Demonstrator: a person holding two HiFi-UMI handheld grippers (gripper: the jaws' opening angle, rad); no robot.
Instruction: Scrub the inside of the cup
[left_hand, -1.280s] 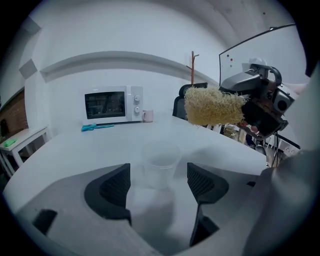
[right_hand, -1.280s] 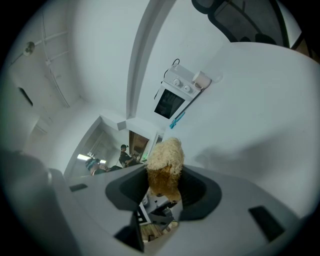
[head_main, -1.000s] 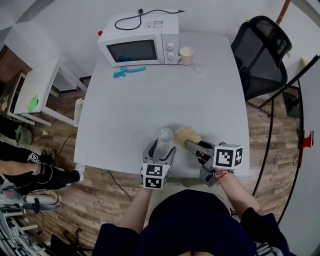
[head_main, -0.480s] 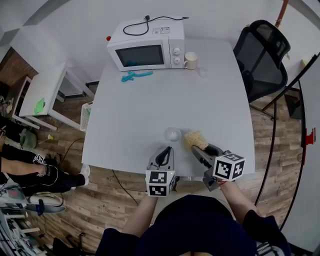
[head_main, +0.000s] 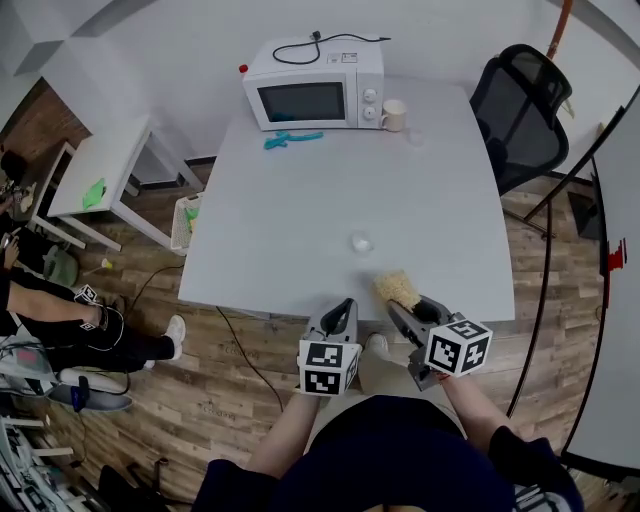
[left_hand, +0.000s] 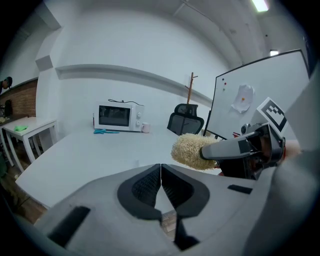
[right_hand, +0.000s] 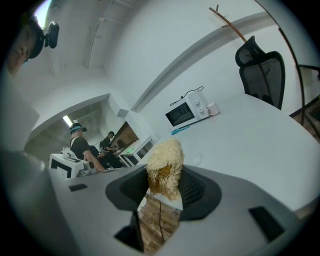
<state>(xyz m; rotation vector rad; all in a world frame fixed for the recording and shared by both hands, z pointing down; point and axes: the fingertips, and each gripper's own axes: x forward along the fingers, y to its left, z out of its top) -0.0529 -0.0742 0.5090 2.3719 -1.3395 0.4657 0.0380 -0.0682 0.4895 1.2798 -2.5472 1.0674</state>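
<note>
Cup of clear glass (head_main: 361, 242) stands on the white table (head_main: 290, 200), ahead and between the grey left gripper (head_main: 341, 305), jaws pressed together on nothing, and the right gripper (head_main: 408, 306) pinching a straw-coloured fibrous scrubber (head_main: 397, 288), marginally nearer.

The desk (head_main: 330, 190) has a smooth, matt white top. The floor (head_main: 250, 350) is wood-grain plank. The scrubber (head_main: 398, 289) is coarse, rough, straw-coloured fibre. The left gripper (left_hand: 160, 167) and the right gripper (right_hand: 162, 181) have matt grey plastic shells; their jaws carry black ribbed pads. The cup (head_main: 361, 242) looks clear and glossy.
</note>
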